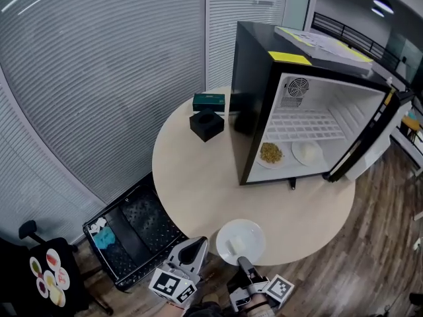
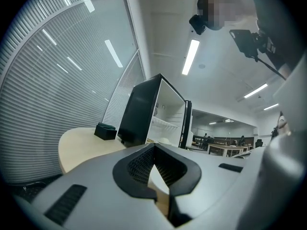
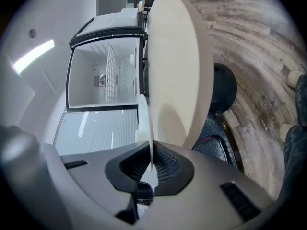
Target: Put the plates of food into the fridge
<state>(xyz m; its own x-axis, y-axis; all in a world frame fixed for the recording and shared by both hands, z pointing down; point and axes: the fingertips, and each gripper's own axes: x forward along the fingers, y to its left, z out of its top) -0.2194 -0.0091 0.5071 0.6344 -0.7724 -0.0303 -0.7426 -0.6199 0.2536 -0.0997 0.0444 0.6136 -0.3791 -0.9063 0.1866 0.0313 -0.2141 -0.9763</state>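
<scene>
A white plate [image 1: 241,242] with a pale piece of food on it sits at the near edge of the round table [image 1: 198,170]. My right gripper [image 1: 243,263] is shut on its near rim. In the right gripper view the thin plate rim [image 3: 146,128] runs edge-on between the jaws of the right gripper [image 3: 151,169]. The black mini fridge [image 1: 264,78] stands open at the table's far right. On its floor lie a plate of yellow food [image 1: 271,153] and a plate of white food [image 1: 307,152]. My left gripper [image 1: 198,243] hovers shut and holds nothing, left of the plate.
A black box [image 1: 206,125] and a green box [image 1: 209,101] sit at the table's back, left of the fridge. The fridge door [image 1: 370,137] swings out to the right. A black crate [image 1: 132,236] stands on the floor at the left, below the table edge.
</scene>
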